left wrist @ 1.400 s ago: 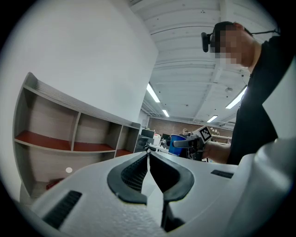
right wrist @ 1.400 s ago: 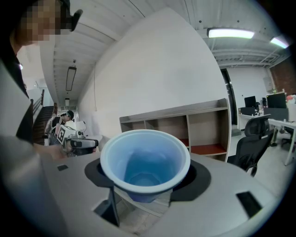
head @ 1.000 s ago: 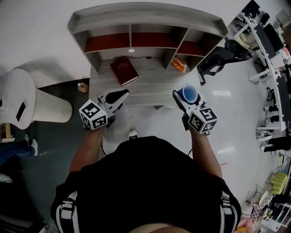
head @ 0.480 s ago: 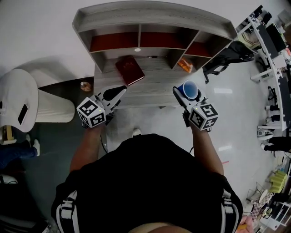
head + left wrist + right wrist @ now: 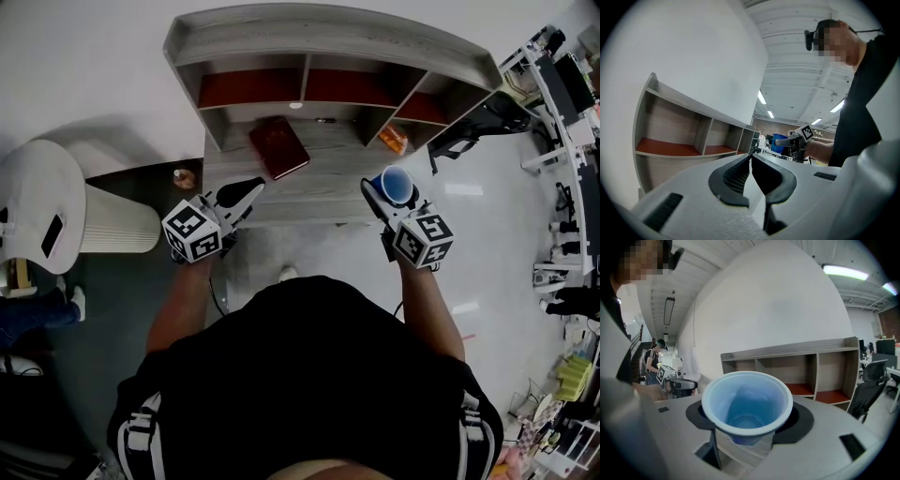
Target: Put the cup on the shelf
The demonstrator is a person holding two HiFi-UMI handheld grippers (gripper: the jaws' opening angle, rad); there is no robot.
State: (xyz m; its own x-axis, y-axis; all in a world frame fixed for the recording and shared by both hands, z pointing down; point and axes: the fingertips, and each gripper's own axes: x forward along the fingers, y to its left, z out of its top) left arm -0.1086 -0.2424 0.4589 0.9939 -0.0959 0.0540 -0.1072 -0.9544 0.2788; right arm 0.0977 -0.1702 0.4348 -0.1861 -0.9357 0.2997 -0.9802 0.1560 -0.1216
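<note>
Right gripper (image 5: pixel 383 198): jaws stand wide and clamp the sides of a blue plastic cup (image 5: pixel 747 404), which is upright with its mouth open upward.
Left gripper (image 5: pixel 751 157): jaws are pressed together at the tips with nothing between them.
Cup's place: in the air, just in front of the right front corner of the ledge, not on the shelf.
Shelf: a pale grey wooden shelf unit (image 5: pixel 328 37) with a curved top stands against a white wall. Its upper row has three open compartments with red-brown floors, above a broad grey ledge (image 5: pixel 328 183).
Open room: bare wood runs across the ledge's middle and right, straight ahead of the cup.
Things around: a dark red book (image 5: pixel 278 147) lies flat on the ledge, ahead of the left gripper. An orange packet (image 5: pixel 392 140) sits in the lower right nook. A black office chair (image 5: pixel 478 117) stands just beside the shelf's right end. A white round table (image 5: pixel 33 183) stands well apart on the left.
Change: both grippers are nearer the ledge's front edge than a second ago, and the grip on the cup is unchanged.
</note>
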